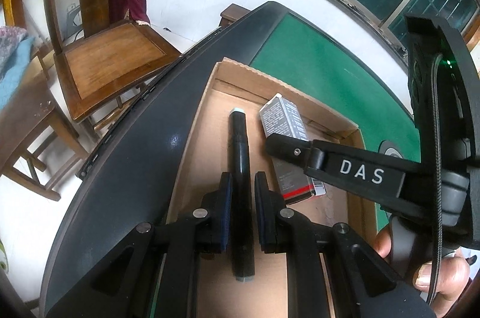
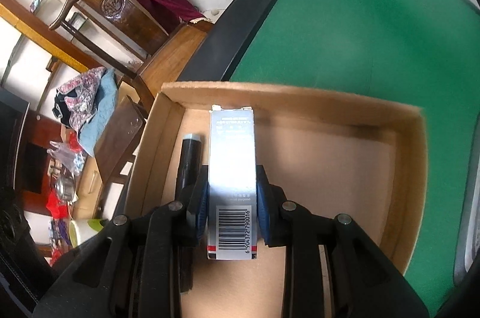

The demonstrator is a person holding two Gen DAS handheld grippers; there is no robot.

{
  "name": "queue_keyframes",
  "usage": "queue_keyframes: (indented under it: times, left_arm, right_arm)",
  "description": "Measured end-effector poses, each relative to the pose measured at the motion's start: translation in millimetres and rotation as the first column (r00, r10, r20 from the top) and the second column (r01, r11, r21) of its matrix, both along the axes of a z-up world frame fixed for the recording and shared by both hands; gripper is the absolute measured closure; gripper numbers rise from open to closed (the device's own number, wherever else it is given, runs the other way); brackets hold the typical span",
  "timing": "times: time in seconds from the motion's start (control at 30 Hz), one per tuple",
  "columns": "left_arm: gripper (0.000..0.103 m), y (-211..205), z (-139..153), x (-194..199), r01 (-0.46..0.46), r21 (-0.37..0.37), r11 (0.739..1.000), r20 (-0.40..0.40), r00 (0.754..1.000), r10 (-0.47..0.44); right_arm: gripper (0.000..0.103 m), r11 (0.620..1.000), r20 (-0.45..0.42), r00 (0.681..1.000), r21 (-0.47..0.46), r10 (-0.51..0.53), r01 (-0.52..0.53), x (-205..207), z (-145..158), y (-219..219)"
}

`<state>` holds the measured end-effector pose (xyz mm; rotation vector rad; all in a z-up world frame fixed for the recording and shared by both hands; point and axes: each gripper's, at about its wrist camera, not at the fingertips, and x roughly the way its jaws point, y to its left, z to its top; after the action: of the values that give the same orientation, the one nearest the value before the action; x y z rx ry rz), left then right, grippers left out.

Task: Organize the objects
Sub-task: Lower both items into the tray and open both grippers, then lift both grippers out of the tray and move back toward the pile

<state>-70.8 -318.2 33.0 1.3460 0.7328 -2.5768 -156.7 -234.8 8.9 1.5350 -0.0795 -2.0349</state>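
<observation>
left gripper [image 1: 243, 183] jaws apart astride black tube [image 1: 241, 186], lengthwise in cardboard box [image 1: 355, 135] | right gripper [image 2: 231, 198] clamps grey carton [image 2: 231, 156], parallel

cardboard tray [image 2: 405, 168]: 1 | black marker [image 1: 240, 156]: 1 | grey carton [image 2: 232, 156]: 1 | wooden chair [image 1: 111, 60]: 1

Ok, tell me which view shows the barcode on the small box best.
Right wrist view: the small box faces the camera, barcode digits readable, between the right gripper's jaws. Left wrist view shows only a barcode sliver.
</observation>
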Motion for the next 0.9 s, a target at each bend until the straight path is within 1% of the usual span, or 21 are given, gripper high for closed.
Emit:
queue_keyframes:
  times: [0.1, 0.13, 0.17, 0.23, 0.4, 0.5, 0.6, 0.73, 0.83, 0.9]
  left_arm:
    - [0.090, 0.5, 1.7, 2.9, -0.005, 0.005, 1.000, -0.003, 1.000, 0.005]
    - [0.090, 0.4, 2.1, 3.6, -0.009, 0.005, 1.000, -0.002, 1.000, 0.009]
    - [0.090, 0.7, 2.2, 4.4, -0.012, 0.006, 1.000, -0.002, 1.000, 0.012]
    - [0.090, 1.3, 3.3, 7.6, -0.020, 0.011, 1.000, 0.000, 1.000, 0.020]
    - [0.090, 8.7, 12.0, 21.3, -0.012, 0.010, 1.000, -0.034, 0.999, 0.013]
    - [0.090, 17.6, 17.6, 28.5, 0.001, 0.007, 1.000, -0.062, 0.998, 0.000]
    - [0.090, 30.9, 23.2, 34.3, 0.020, 0.002, 1.000, -0.086, 0.996, -0.020]
    - [0.090, 55.8, 30.8, 39.4, 0.058, -0.052, 0.997, -0.095, 0.993, -0.063]
    - [0.090, 71.4, 37.4, 42.8, 0.076, -0.067, 0.995, -0.103, 0.991, -0.083]
    - [0.090, 83.1, 43.7, 46.7, 0.099, -0.072, 0.993, -0.118, 0.987, -0.107]
  right_arm:
    - [0.076, 1.000, 0.003, 1.000, -0.009, 0.014, -0.014, 2.0, 2.3, 2.6]
    - [0.071, 1.000, 0.002, 1.000, -0.011, 0.021, -0.021, 3.0, 3.3, 2.4]
    - [0.064, 0.999, -0.003, 1.000, -0.013, 0.031, -0.031, 4.9, 5.1, 2.6]
    - [0.060, 1.000, -0.026, 0.999, 0.000, 0.030, -0.030, 8.4, 8.5, 3.6]
    - [0.060, 0.999, -0.052, 0.998, -0.028, 0.033, -0.034, 21.2, 19.4, 16.2]
    - [0.060, 0.997, -0.069, 0.997, -0.070, 0.032, -0.037, 33.8, 26.8, 33.0]
    - [0.060, 0.992, -0.060, 0.998, -0.122, 0.030, -0.037, 47.1, 28.2, 52.1]
    - [0.060, 0.984, -0.043, 0.999, -0.176, 0.004, -0.012, 58.0, 26.1, 76.8]
    - [0.060, 0.981, -0.033, 0.999, -0.194, 0.008, -0.014, 62.9, 28.7, 89.2]
    - [0.060, 0.979, -0.050, 0.999, -0.203, 0.002, -0.012, 67.4, 35.2, 99.9]
